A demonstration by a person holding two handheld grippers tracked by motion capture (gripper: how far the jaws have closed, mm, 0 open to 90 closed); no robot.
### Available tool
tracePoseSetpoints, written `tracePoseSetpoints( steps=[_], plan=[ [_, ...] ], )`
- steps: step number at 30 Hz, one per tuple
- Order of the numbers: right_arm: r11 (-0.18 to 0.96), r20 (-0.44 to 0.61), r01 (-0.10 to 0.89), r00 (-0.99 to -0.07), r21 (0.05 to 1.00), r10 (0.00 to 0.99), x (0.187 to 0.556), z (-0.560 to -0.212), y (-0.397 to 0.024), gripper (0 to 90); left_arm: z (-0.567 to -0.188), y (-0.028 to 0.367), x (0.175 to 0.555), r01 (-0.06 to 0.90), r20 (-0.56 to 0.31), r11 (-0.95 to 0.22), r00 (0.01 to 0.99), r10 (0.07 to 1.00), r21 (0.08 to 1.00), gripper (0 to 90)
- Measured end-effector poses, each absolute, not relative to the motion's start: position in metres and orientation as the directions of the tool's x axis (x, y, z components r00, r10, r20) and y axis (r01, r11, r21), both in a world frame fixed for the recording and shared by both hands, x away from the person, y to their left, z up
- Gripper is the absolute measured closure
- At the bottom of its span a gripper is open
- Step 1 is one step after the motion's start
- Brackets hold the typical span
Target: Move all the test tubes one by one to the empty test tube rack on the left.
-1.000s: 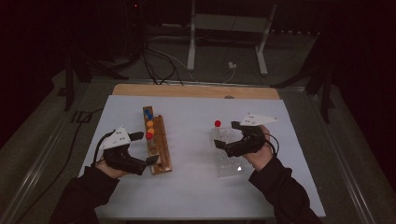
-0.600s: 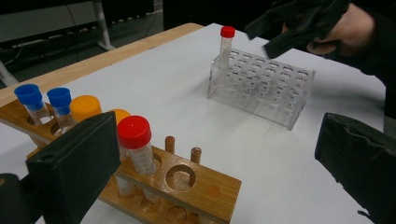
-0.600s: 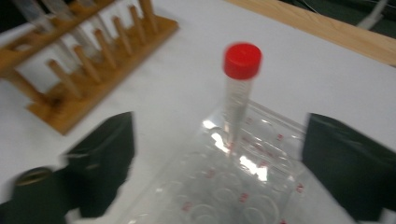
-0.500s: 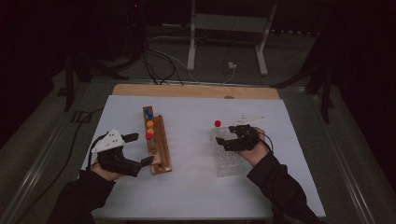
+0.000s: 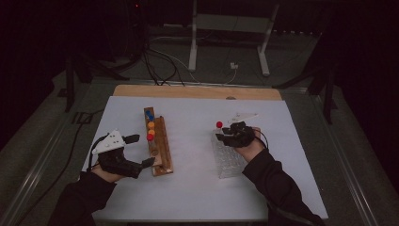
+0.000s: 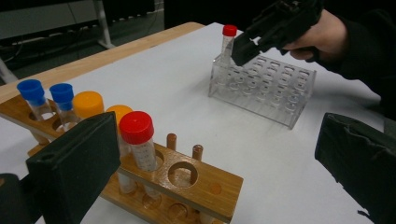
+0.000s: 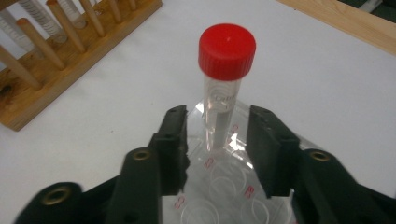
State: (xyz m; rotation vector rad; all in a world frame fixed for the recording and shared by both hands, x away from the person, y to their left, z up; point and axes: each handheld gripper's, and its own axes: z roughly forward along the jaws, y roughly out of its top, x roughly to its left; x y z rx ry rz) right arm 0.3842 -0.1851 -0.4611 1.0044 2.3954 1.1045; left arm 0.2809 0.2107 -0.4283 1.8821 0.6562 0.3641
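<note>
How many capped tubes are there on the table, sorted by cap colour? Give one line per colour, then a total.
Blue caps: 2
Orange caps: 2
Red caps: 2, one in the wooden rack, one in the clear rack
Total: 6 tubes

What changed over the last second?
The right gripper came down over the clear plastic rack, its jaws closing around, not yet gripping, the red-capped tube standing there. The left gripper and wooden rack stayed put.
</note>
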Motion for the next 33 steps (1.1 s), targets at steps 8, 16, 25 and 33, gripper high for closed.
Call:
tracePoseSetpoints(
  steps=[8,16,25,33],
  plan=[
    [0.450,0.010,0.472,-0.698,0.758,0.716,0.390,-0.461,-0.180,70.8,-0.429,0.211,0.281,0.276,-0.055,-0.288,0.803,0.594,0.917,1.0],
    [0.450,0.007,0.473,-0.695,0.758,0.719,0.391,-0.460,-0.178,75.0,-0.429,0.211,0.282,0.277,-0.056,-0.288,0.803,0.594,0.917,1.0],
    [0.442,-0.004,0.452,-0.696,0.775,0.718,0.387,-0.447,-0.180,75.2,-0.428,0.210,0.282,0.274,-0.052,-0.292,0.805,0.591,0.916,1.0],
    [0.431,-0.021,0.415,-0.700,0.802,0.714,0.380,-0.424,-0.185,75.2,-0.425,0.209,0.282,0.276,-0.060,-0.293,0.813,0.579,0.916,1.0]
  ],
)
